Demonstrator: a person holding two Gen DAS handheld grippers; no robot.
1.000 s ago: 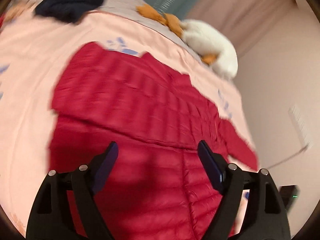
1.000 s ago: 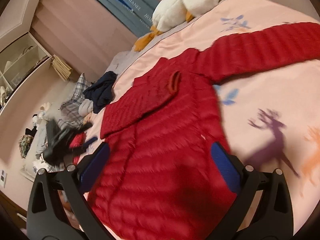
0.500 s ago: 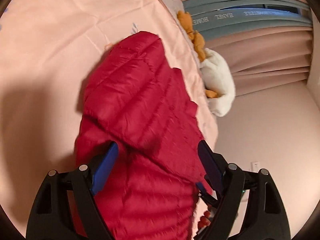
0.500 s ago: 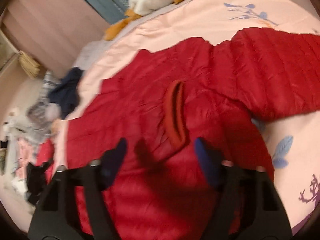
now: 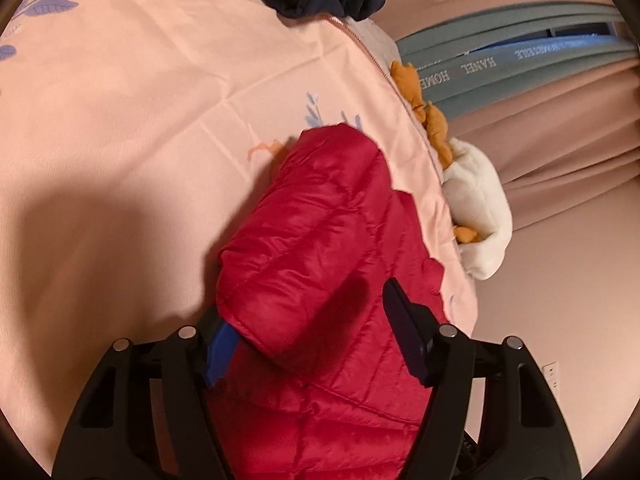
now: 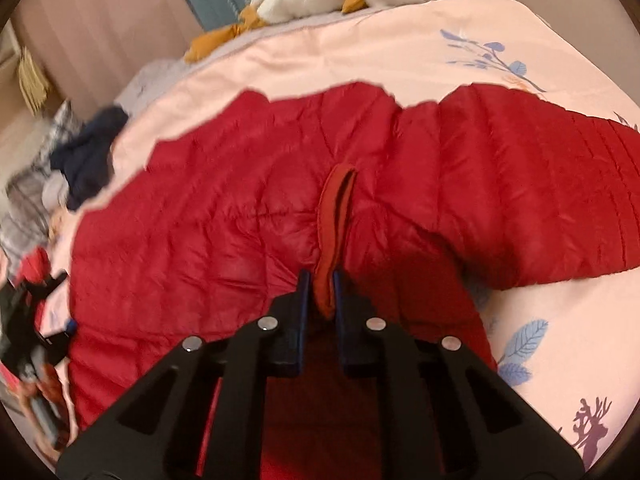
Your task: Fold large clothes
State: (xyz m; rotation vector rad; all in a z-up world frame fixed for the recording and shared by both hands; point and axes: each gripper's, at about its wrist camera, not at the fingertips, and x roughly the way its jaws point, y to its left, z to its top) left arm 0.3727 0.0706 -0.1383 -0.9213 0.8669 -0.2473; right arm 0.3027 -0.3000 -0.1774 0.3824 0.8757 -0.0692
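Bedspread [image 6: 320, 60], pink with printed leaves, carries the red puffer jacket [image 6: 240, 208] spread flat, one sleeve [image 6: 540, 184] stretched out sideways and the other [image 5: 320, 216] folded over the body. The step looks like taking hold for a fold. The right gripper [image 6: 320, 292] is clamped on the cuff [image 6: 334, 216]; the left gripper [image 5: 312, 340] is closing around the folded sleeve's bulge, pads apparently not yet pressing. Next, probably finish that grip before lifting.
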